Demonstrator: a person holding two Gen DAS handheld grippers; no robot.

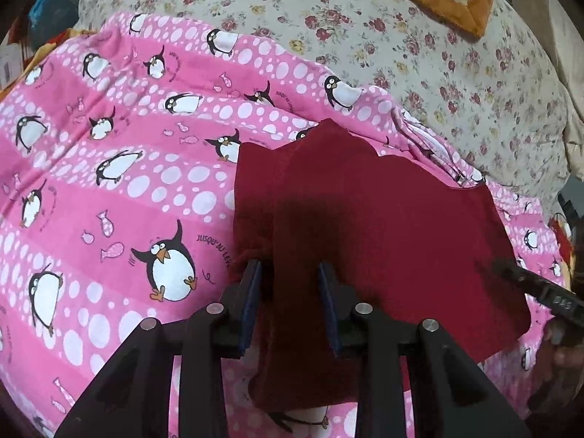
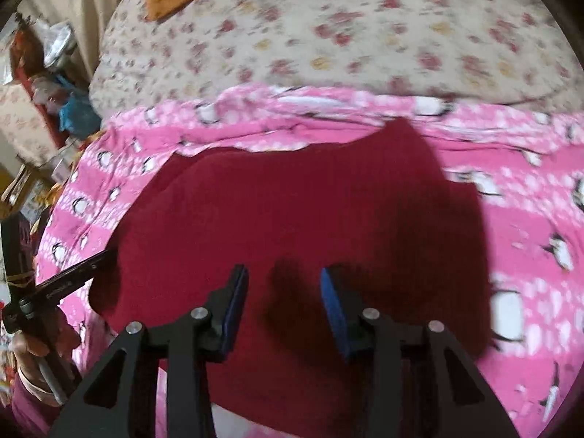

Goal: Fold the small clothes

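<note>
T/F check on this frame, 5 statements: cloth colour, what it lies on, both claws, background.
1. The small garment is dark red. True.
2. It lies on a plain blue sheet. False: it lies on a pink penguin-print sheet.
3. The left claw is clamped shut with no gap. False: its jaws stand apart, with a ridge of the garment between them.
4. The right claw is open above the garment, gripping nothing. True.
5. A floral bedcover lies beyond the pink sheet. True.
</note>
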